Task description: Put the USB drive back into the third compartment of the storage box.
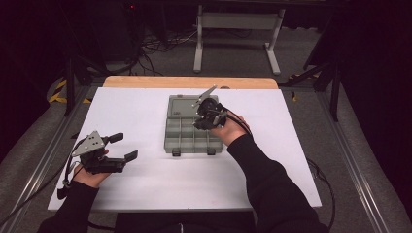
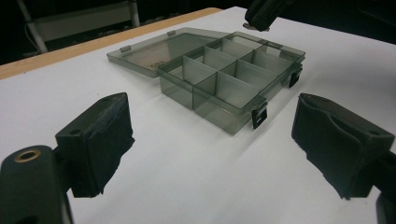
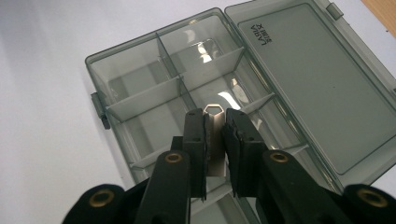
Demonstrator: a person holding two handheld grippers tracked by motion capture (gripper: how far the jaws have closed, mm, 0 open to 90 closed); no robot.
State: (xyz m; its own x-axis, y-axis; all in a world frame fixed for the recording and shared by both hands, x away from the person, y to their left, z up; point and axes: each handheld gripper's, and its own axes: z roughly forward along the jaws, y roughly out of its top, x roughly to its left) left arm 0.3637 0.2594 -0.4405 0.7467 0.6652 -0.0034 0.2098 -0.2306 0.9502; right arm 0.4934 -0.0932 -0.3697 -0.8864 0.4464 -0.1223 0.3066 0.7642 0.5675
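A grey see-through compartment box [image 1: 180, 138] lies in the middle of the white table with its lid [image 1: 184, 104] folded open toward the far side. My right gripper [image 1: 200, 124] hovers over the box's right compartments. Its jaws [image 3: 215, 122] are shut on a small flat silver metal piece [image 3: 213, 110] with a hole at its tip, held just above the dividers [image 3: 144, 98]. My left gripper [image 1: 125, 146] rests low at the table's left, open, with nothing between its pads [image 2: 100, 140]. It faces the box [image 2: 224, 79] from a distance.
The white table top [image 1: 145, 194] has a wooden strip [image 1: 189, 82] along its far edge. Two black latches [image 2: 258, 116] stick out from the box's near side. Metal rails, cables and a frame stand on the floor beyond the table.
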